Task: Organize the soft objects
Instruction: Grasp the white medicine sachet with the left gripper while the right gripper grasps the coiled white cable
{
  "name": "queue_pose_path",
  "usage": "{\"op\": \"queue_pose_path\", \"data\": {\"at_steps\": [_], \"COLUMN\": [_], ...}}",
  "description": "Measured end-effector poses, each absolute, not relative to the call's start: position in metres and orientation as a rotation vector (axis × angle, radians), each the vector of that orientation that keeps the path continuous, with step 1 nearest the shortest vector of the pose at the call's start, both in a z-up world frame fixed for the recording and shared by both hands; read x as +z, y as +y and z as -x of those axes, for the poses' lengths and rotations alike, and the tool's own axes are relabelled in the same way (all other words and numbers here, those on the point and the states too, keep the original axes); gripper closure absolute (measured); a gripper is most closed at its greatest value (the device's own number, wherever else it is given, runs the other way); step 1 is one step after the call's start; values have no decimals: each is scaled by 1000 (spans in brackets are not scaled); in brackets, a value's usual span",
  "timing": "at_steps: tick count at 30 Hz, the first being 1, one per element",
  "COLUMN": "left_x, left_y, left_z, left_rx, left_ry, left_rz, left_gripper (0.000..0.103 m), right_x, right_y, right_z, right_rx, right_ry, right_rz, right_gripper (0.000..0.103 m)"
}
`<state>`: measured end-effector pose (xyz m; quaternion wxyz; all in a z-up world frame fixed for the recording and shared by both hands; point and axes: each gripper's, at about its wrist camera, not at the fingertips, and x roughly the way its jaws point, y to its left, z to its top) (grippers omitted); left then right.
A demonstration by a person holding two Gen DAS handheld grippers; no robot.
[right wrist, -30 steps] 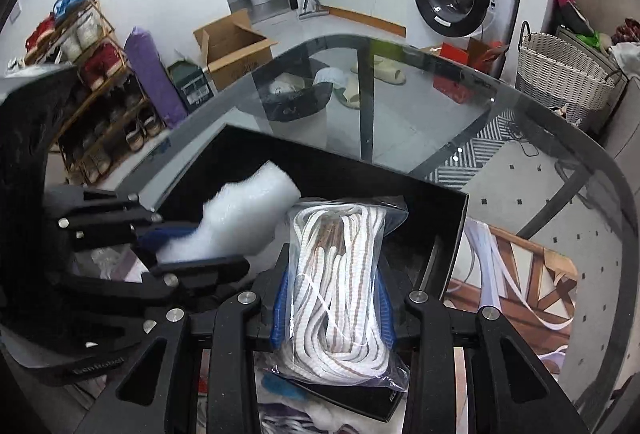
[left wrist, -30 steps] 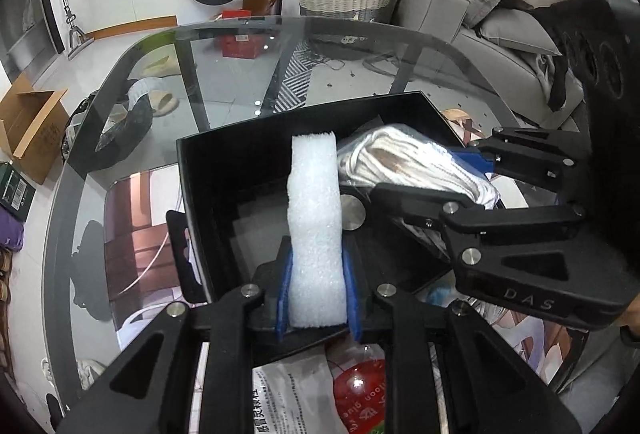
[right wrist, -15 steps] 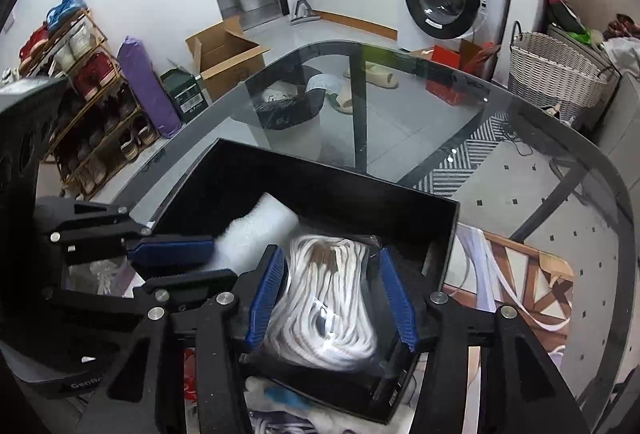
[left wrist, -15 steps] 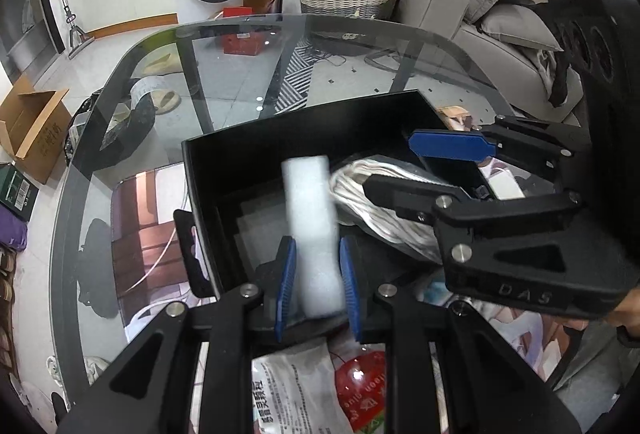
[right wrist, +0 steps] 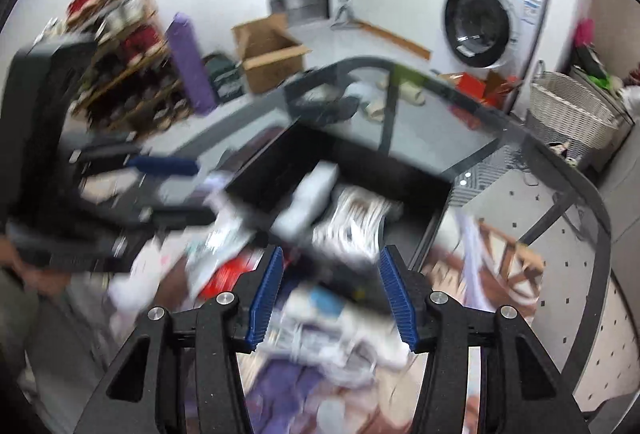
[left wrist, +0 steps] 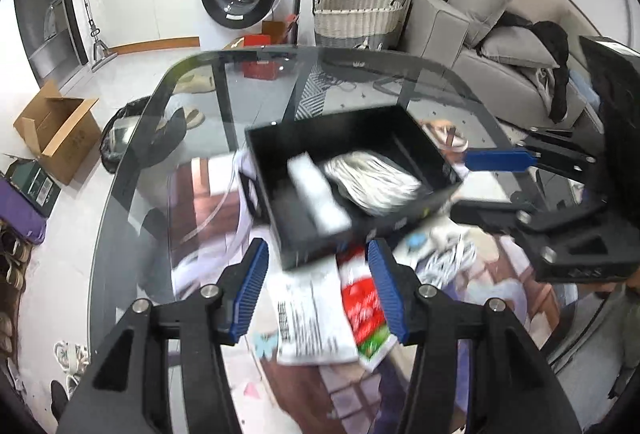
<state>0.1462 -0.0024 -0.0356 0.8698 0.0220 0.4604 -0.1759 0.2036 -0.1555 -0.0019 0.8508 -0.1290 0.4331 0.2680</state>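
Observation:
A black box (left wrist: 332, 137) stands on the glass table (left wrist: 360, 73). Inside it lie a white foam block (left wrist: 318, 191) on the left and a bagged coil of white rope (left wrist: 370, 179) on the right. Both show blurred in the right wrist view: the foam block (right wrist: 306, 199), the rope (right wrist: 352, 213), the box (right wrist: 352, 161). My left gripper (left wrist: 318, 292) is open and empty, behind the box's near wall. My right gripper (right wrist: 332, 294) is open and empty, also behind the box; it shows at the right in the left wrist view (left wrist: 496, 159).
Loose packets lie in front of the box: a white printed bag (left wrist: 312, 318) and a red and green packet (left wrist: 366, 310). More blurred soft items (right wrist: 224, 250) lie left of the box. A wicker basket (left wrist: 358, 17), a sofa and a washing machine stand beyond the table.
Both grippers opened, let go of the foam block and the rope in the box, and drew back and up. The right wrist view is now motion-blurred.

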Motion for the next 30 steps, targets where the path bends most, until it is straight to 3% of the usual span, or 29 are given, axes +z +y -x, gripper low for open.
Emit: {"op": "queue_pose_path", "data": {"at_steps": [9, 17, 30], "left_x": [-96, -117, -120], "left_y": [-1, -4, -25], "left_z": [-149, -161, -165], "left_rx": [-362, -318, -344], "left_ry": [1121, 1181, 1191], "left_rz": [-74, -108, -166], "left_gripper": [51, 50, 46], "right_x": [-45, -75, -84], "right_y": [-148, -146, -148], "right_z": [-158, -155, -157], "right_rx": [648, 710, 722], "right_ry": [962, 1120, 1151], "right_rz": [428, 492, 554], "right_gripper": [51, 51, 50]}}
